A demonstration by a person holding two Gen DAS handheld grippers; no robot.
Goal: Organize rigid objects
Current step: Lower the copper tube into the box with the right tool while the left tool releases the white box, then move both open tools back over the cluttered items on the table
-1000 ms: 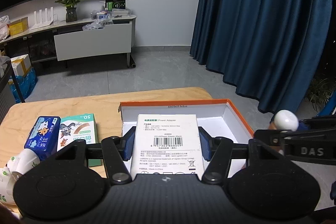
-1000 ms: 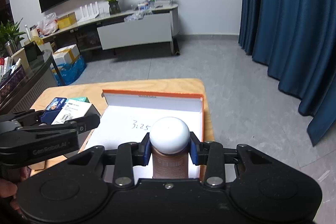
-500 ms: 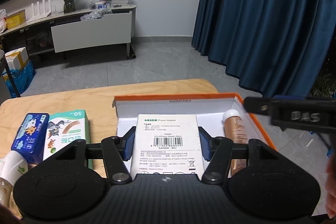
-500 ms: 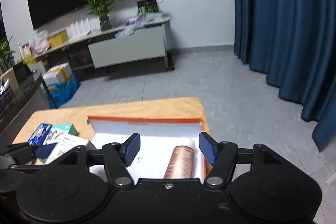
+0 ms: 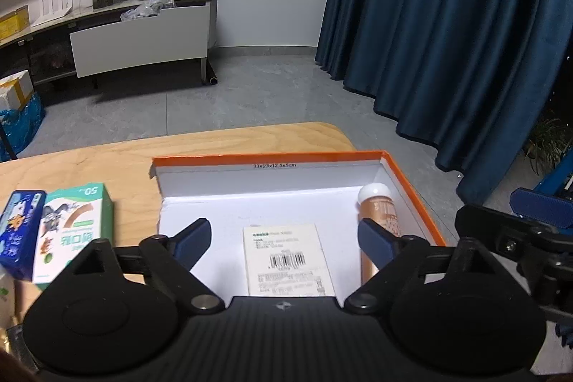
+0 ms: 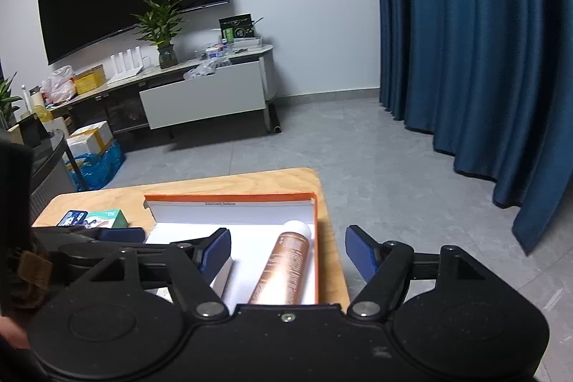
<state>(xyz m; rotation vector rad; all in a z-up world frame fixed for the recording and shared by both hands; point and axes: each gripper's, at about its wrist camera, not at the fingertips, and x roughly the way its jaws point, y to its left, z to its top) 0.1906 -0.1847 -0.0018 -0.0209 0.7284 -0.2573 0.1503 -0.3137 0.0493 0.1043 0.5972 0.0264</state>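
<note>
Two grippers hang over the bench with their fingers spread wide, and nothing is held in either one. The left gripper [image 5: 283, 240] has just been opening its blue fingers [image 5: 191, 238], and the white box [image 5: 288, 260] lies flat under the gap between them, not touched by the pads. The right gripper [image 6: 288, 253] has just been opening too, and the brown bottle [image 6: 286, 265] lies below its gap, free of its fingers [image 6: 360, 256]. Both things are inside the orange tray [image 5: 412, 188], which is white on the inside. The white box lies near the middle of the tray floor with its bar code side up. The brown bottle lies on its side along the right wall, and its white cap [image 5: 374, 192] points to the far corner. The tray sits on the light wood bench [image 5: 89, 163]. Left of the tray, outside it, a green box [image 5: 71, 228] and a blue box [image 5: 18, 231] lie side by side on the bench, touching each other. Past the bench is a grey floor [image 6: 340, 145] and a long blue curtain [image 6: 483, 42].
</note>
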